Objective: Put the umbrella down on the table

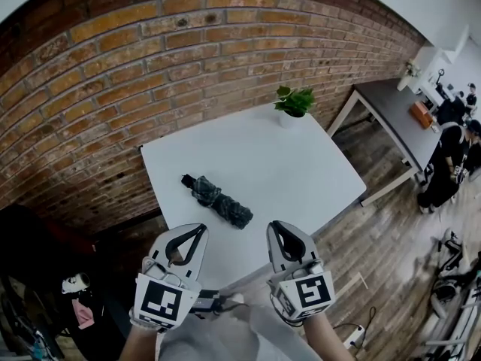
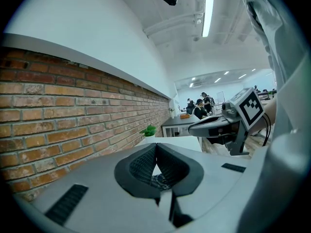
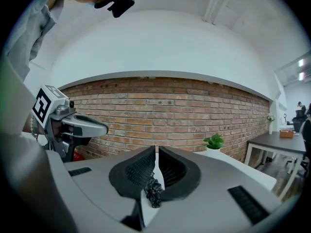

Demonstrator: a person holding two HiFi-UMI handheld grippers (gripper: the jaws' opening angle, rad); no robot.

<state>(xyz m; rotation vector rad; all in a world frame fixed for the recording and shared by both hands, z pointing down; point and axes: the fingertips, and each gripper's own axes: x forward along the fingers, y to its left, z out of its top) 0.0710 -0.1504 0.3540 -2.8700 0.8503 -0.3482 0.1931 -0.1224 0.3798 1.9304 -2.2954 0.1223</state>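
Nearest the camera, the left gripper (image 1: 201, 229) and the right gripper (image 1: 272, 225) are held side by side just off the near edge of the white surface (image 1: 301, 171). Each has its jaws pressed together at the tips with nothing pinched between them. Each marker cube (image 1: 161, 301) carries black-and-white square patterns, with no readable words.

Beyond them the umbrella (image 1: 218, 200) lies flat on the surface. It is folded, dark and patterned, and sits in the left half, closer to the near edge than the far one. It lies diagonally, with its black handle end pointing to the far left, and is apart from both grippers.

At the far edge, toward the right corner, a white pot (image 1: 287, 119) holds a green leafy plant (image 1: 294, 100). A brick wall (image 1: 150, 66) runs behind the surface. Farther right, a grey table (image 1: 391, 107) bears an orange-brown box (image 1: 421, 113), and people (image 1: 451, 156) stand beside it.
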